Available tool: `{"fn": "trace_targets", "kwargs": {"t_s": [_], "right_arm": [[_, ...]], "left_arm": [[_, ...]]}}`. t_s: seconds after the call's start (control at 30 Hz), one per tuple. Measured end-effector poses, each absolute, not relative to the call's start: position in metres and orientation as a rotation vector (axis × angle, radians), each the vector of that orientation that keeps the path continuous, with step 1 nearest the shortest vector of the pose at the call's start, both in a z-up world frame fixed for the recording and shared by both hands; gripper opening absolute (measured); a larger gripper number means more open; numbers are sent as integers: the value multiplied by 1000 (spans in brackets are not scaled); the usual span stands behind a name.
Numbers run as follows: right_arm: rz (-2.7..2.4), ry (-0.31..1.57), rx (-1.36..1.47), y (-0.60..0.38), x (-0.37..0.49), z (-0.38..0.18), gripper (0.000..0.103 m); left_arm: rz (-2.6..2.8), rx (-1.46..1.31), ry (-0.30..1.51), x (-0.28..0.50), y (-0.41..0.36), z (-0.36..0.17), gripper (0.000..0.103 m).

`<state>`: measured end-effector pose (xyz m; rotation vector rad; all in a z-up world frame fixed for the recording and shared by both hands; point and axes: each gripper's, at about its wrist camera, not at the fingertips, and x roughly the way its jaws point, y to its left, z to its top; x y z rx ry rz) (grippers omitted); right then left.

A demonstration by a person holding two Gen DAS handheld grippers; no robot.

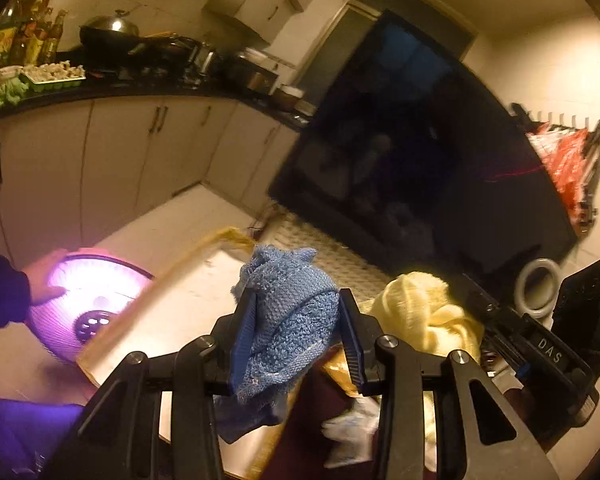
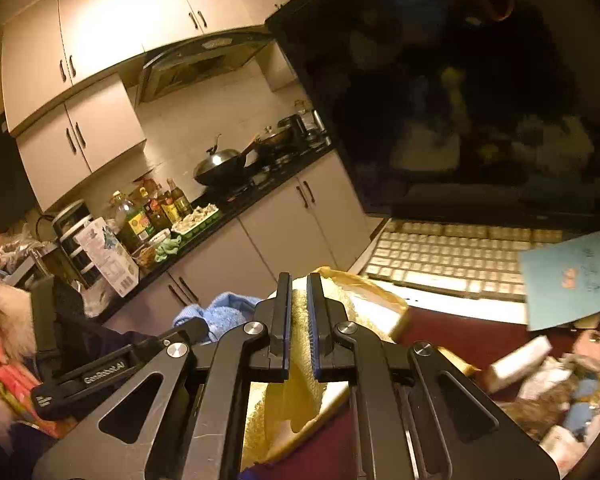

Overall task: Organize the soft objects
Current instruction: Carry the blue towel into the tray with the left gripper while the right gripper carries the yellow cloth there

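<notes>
My left gripper [image 1: 296, 300] is shut on a bunched blue knitted cloth [image 1: 288, 320] and holds it up above the table's edge. To its right hangs a pale yellow cloth [image 1: 424, 312], held by my right gripper, whose black body [image 1: 540, 348] shows there. In the right wrist view my right gripper [image 2: 299, 284] is shut on the yellow cloth [image 2: 296, 392], which hangs down between the fingers. The blue cloth [image 2: 224, 314] and the left gripper's body [image 2: 100, 372] show at the left.
A big black monitor [image 1: 420, 152] stands behind a white keyboard [image 2: 452, 256]. A light-blue card [image 2: 568, 280] leans by the keyboard. Small soft items [image 2: 556, 396] lie on the dark red surface. A glowing purple fan [image 1: 88, 304] is at the left. Kitchen counter [image 2: 236, 204] with wok and bottles beyond.
</notes>
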<state>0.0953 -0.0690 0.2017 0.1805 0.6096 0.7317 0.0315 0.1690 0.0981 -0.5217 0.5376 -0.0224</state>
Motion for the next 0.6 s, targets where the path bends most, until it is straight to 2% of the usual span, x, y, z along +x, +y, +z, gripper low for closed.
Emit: {"fn": "trace_targets", "kwargs": {"t_s": [0.2, 0.33, 0.6], "right_arm": [[666, 781, 80, -5, 111, 116, 7], [689, 911, 11, 15, 119, 65, 7], [703, 928, -130, 8, 94, 63, 7]], "left_arm": [[-14, -510, 725, 62, 185, 31, 40], [69, -406, 846, 72, 177, 3, 40], [44, -403, 926, 62, 161, -6, 41]]}}
